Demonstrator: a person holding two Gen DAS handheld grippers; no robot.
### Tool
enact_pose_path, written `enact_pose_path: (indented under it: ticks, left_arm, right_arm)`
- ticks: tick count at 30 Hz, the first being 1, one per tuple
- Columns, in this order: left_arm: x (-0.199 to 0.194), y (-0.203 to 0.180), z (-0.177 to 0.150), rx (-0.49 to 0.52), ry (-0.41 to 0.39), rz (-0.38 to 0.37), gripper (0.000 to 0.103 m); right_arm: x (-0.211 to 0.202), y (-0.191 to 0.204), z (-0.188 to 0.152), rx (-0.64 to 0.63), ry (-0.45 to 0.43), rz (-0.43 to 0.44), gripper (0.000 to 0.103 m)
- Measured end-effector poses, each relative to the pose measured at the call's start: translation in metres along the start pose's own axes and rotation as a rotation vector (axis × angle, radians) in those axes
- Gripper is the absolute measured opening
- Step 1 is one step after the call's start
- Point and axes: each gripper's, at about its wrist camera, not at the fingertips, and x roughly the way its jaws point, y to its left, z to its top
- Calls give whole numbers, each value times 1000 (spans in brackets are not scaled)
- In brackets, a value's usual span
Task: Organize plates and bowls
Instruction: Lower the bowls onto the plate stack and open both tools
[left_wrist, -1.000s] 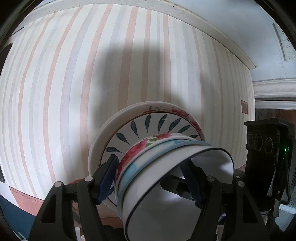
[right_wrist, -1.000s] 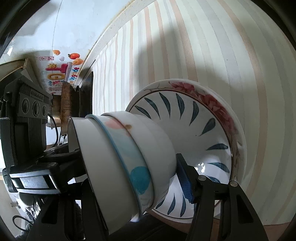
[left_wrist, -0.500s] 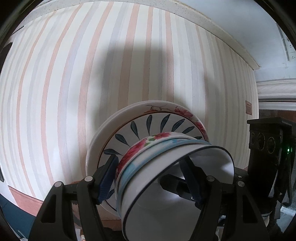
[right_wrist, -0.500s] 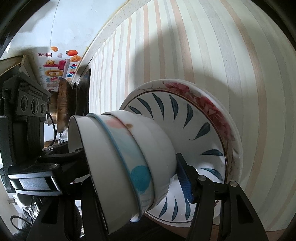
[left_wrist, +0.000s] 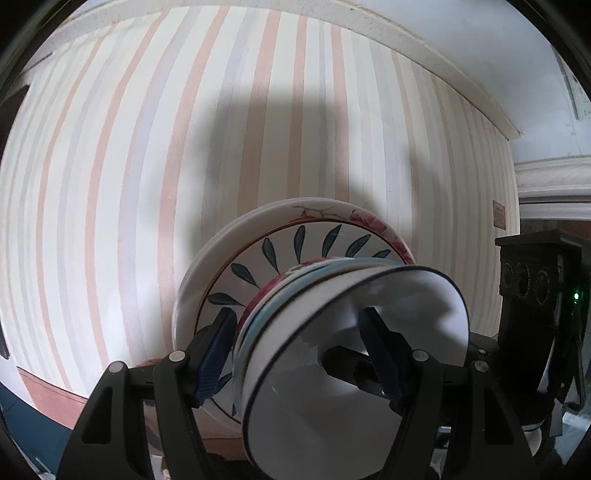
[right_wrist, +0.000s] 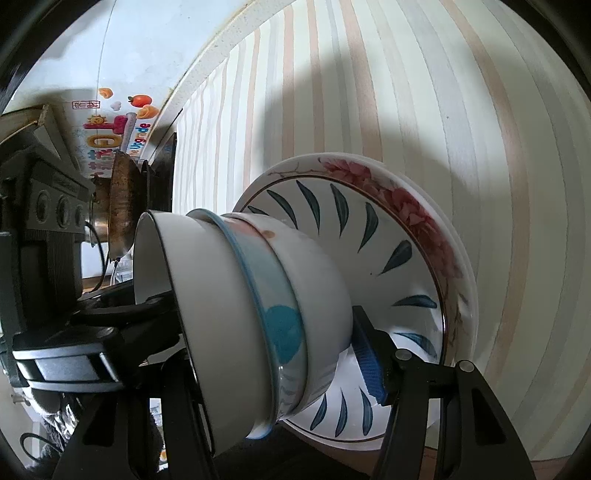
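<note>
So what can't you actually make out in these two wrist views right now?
- Left wrist view: the lower rim of the plates, hidden behind the stacked bowls and the left tongs.
- Right wrist view: the near finger of the right tongs, hidden behind the bowls.
- Both views: what the stack rests on, cut off by the bottom edge.
- Right wrist view: the wall sticker text, too small.

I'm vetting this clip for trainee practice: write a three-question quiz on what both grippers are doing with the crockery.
1. True or false: the left gripper grips the bowl stack alone.
2. How many nested bowls show in the right wrist view?
3. Which plate pattern faces the bowls? A) blue leaves B) checks C) plain

Key:
1. False: the right gripper clamps it too.
2. Three.
3. A.
</note>
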Motion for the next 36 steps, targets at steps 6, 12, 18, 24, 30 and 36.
enact_pose_path:
  ticks: [6, 12, 18, 24, 30, 36]
  left_arm:
    - [-19, -9, -10, 51, -66, 78, 67]
    - [-45, -13, -27, 82, -156, 125, 68]
    - [-76, -15, -49, 105, -297, 188, 92]
    - [-98, -9, -63, 108, -389, 209, 93]
    - [-118, -4, -79, 126, -433, 191, 93]
    - [-152, -7, -111, 171, -520, 205, 93]
  right_arm:
    - [-10, 12, -8, -42, -36, -73, 62]
    - [-36, 35, -21, -107, -97, -161, 64]
    - [-70, 77, -44, -187, -236, -355, 90]
    - [-99, 105, -70, -196, -370, -498, 92]
    - [-121, 126, -99, -178, -449, -536, 92]
    - [-140, 163, -142, -183, -557, -600, 93]
